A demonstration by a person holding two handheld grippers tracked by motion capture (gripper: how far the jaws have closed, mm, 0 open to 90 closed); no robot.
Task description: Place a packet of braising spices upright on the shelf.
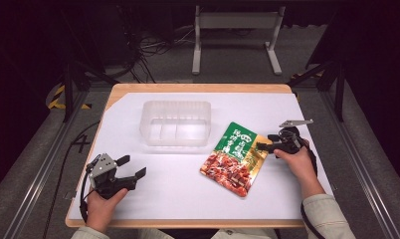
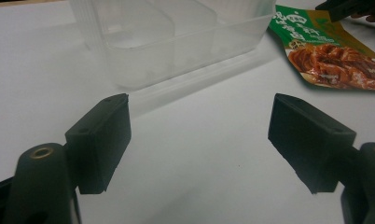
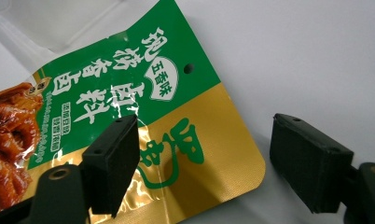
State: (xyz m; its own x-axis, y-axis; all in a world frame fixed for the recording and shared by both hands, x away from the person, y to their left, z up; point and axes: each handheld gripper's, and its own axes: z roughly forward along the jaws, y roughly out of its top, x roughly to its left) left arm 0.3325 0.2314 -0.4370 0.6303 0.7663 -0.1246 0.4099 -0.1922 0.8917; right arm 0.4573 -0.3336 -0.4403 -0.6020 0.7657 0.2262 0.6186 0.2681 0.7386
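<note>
Both my forearms enter from the bottom edge of the high view, sleeves just visible, one hand on each gripper. Going by size: white table (image 1: 163,199) covers most of the desk, wood edge showing round it. Next, clear plastic container (image 1: 175,123) sits upright near the middle, toward the far side, with dividers inside that split it into compartments; in the left gripper view it stands ahead of my jaws at upper left (image 2: 176,42), well apart from them. Then the snack pouch (image 1: 235,158), green and gold top, red food photo on the lower part, lying flat and angled just right of the container, close to its near right corner but not touching as far as I can tell. Left gripper (image 1: 131,168) is at the near left of the table, resting low over bare white surface, jaws spread wide with nothing between them; left gripper view confirms bare table in the gap. Right gripper (image 1: 262,146) is at the pouch's right edge, jaws spread wide. In the right gripper view the pouch (image 3: 129,93) fills the left side, its gold corner lying between my jaws: left jaw sits over the gold panel, right jaw over bare table past the edge. Can't tell if either jaw touches the foil. Right gripper's tip also shows far off in the left gripper view, above the pouch (image 2: 335,51).
</note>
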